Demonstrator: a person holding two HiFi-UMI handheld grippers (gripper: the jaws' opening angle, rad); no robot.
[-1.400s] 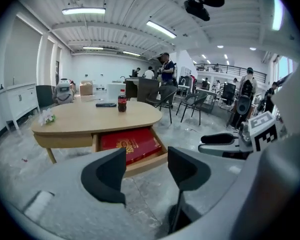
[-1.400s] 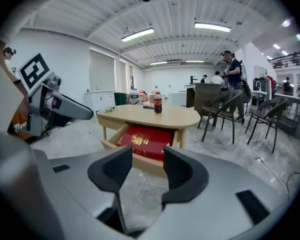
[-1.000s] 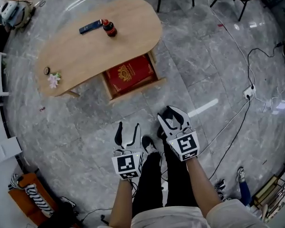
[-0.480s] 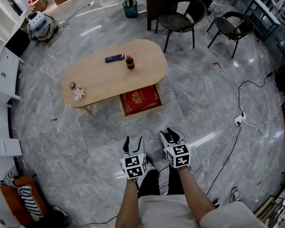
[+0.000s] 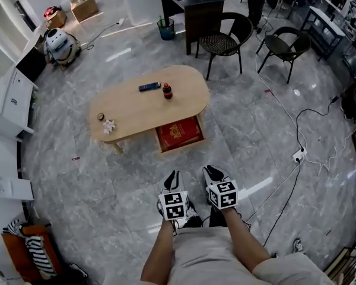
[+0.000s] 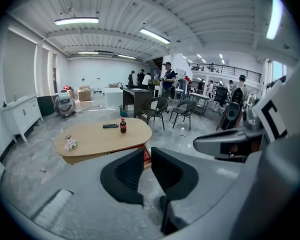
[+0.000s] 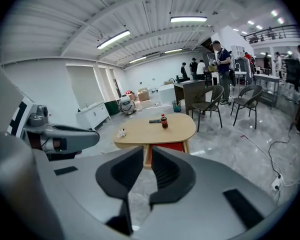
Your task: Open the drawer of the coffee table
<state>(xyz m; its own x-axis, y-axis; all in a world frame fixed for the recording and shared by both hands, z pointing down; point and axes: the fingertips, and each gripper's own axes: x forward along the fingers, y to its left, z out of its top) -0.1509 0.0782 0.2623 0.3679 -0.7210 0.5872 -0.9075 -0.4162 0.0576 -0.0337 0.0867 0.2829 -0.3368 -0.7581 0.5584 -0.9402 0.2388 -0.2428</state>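
Drawer (image 5: 179,134), head view: pulled out from coffee table (image 5: 143,103), well apart from left gripper (image 5: 171,179) and right gripper (image 5: 214,173). Left gripper view: jaws just closed to a narrow slit, nothing between. Right gripper view: same, empty. Further pulling appears unnecessary; hold both grippers clear.

1 desk (image 5: 136,108), 1 open drawer (image 5: 184,149) with 1 red book (image 5: 179,133), 1 bottle (image 5: 167,91), 1 dark remote (image 5: 149,87), 2 black chairs (image 5: 225,37) (image 5: 283,43).
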